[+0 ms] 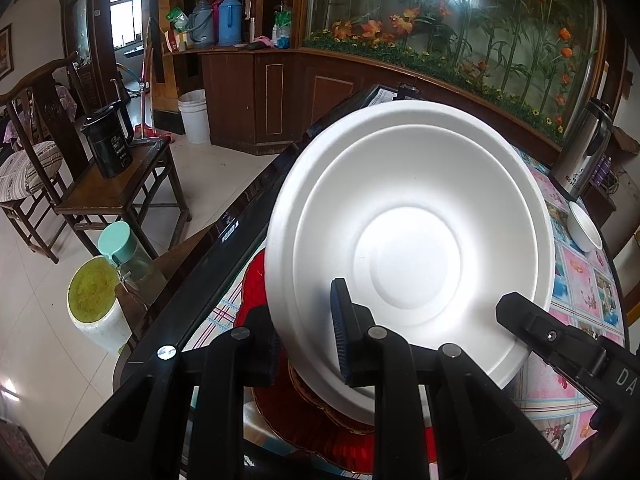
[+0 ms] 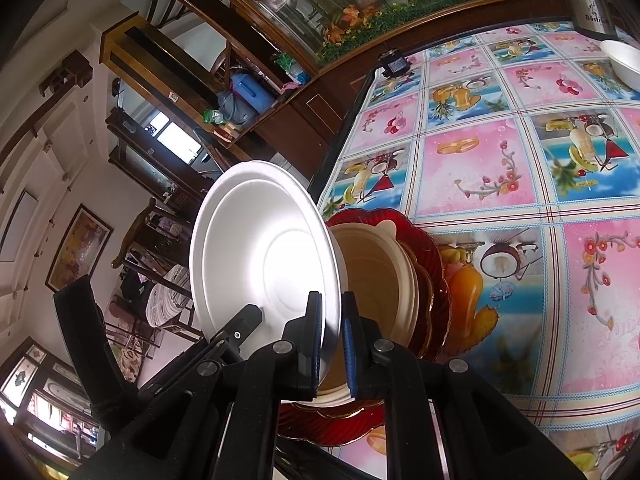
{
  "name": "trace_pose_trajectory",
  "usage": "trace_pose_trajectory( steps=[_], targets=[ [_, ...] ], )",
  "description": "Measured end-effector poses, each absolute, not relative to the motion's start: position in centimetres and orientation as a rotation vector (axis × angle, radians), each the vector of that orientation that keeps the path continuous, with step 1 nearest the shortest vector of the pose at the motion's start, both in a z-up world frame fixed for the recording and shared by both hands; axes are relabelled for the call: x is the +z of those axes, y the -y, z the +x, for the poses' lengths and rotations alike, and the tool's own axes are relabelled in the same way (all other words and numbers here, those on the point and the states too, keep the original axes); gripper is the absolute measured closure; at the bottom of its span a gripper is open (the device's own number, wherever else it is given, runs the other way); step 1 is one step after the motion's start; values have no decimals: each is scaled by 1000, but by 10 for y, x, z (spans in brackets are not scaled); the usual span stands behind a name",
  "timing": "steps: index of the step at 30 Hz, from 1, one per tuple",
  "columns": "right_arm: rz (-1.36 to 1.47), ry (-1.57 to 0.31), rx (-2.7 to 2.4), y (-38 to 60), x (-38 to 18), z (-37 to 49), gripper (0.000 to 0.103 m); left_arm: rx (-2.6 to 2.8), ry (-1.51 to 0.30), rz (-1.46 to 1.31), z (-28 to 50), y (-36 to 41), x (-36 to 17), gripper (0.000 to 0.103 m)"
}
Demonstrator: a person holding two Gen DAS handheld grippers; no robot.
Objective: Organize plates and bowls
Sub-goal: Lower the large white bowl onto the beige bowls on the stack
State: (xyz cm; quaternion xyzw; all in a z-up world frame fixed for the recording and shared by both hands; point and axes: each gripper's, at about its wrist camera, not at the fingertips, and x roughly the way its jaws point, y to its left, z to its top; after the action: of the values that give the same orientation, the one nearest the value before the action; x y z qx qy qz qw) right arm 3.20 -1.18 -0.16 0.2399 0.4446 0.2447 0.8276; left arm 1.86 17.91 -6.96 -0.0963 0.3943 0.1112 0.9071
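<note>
You can read "DA" in pale letters on the black gripper body [image 1: 592, 364] at your lower right. The steel thermos [image 1: 582, 152] carries dark lettering starting "Bos"; the rest curves out of view.
</note>
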Motion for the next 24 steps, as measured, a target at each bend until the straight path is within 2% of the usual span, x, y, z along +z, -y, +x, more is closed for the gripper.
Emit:
trace_pose_trajectory(
  steps=[24],
  targets=[
    [497,-981,474,13,-24,48,92,247,-846,-140,33,-175,-78,83]
  ],
)
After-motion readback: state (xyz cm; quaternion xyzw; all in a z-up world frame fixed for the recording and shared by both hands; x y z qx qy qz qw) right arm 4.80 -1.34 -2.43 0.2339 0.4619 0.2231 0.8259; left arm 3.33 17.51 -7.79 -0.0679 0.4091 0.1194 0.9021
